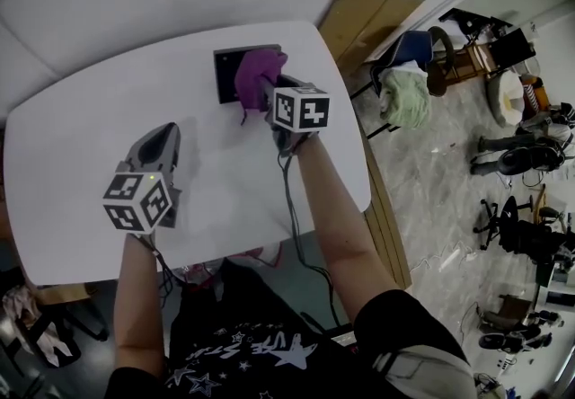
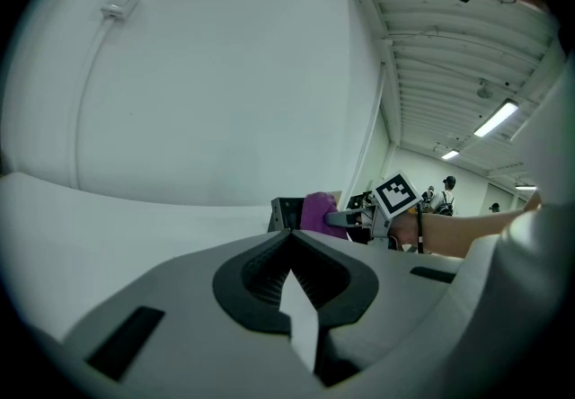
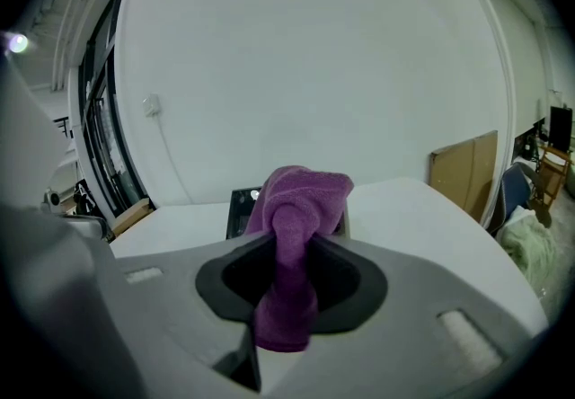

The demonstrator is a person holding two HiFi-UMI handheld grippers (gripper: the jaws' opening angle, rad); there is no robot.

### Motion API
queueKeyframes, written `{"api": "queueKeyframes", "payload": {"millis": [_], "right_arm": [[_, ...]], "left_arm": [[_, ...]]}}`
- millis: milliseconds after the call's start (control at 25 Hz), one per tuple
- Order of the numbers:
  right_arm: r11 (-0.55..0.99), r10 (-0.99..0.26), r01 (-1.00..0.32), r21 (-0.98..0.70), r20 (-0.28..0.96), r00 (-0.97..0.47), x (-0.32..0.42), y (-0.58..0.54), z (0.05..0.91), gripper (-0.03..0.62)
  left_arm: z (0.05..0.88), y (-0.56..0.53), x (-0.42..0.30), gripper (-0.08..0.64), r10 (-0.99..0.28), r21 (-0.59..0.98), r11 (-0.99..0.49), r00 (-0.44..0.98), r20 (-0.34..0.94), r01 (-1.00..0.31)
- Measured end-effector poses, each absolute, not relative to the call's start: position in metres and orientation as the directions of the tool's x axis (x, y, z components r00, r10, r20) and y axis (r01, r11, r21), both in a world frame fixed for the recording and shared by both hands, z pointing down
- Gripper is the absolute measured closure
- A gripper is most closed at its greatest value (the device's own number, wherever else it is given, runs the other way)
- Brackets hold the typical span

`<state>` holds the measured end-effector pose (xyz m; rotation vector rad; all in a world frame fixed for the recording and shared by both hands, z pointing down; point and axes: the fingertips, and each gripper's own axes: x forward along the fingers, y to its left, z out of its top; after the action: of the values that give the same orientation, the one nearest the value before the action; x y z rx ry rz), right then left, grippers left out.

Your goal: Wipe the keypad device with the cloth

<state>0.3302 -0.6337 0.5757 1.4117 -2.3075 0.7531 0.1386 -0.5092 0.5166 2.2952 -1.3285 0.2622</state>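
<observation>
The right gripper, clamped on the purple fleece cloth over the flat black keypad device by the far edge of the white surface, should press lightly and sweep evenly (left gripper: jaws together, empty).

1. The keypad device lies on the table, close to its far edge and toward the far right corner.
2. The cloth lies over the device's right part, caught between the jaws of the right gripper, which reaches in from the near side.
3. The left gripper is over the table's middle, left of the device and nearer, well apart from it.
4. A chair stands on the floor beyond the table's right edge.
</observation>
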Motion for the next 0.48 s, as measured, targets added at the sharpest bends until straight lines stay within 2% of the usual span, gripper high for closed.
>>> {"api": "queueKeyframes", "payload": {"millis": [480], "right_arm": [[0.258,-0.735,-0.924,-0.283,0.563,-0.378,0.385,-0.625,0.595,0.494]], "left_arm": [[0.527,-0.507,0.167,0.552,-0.721,0.316,-0.453,0.551,0.420,-0.834]]}}
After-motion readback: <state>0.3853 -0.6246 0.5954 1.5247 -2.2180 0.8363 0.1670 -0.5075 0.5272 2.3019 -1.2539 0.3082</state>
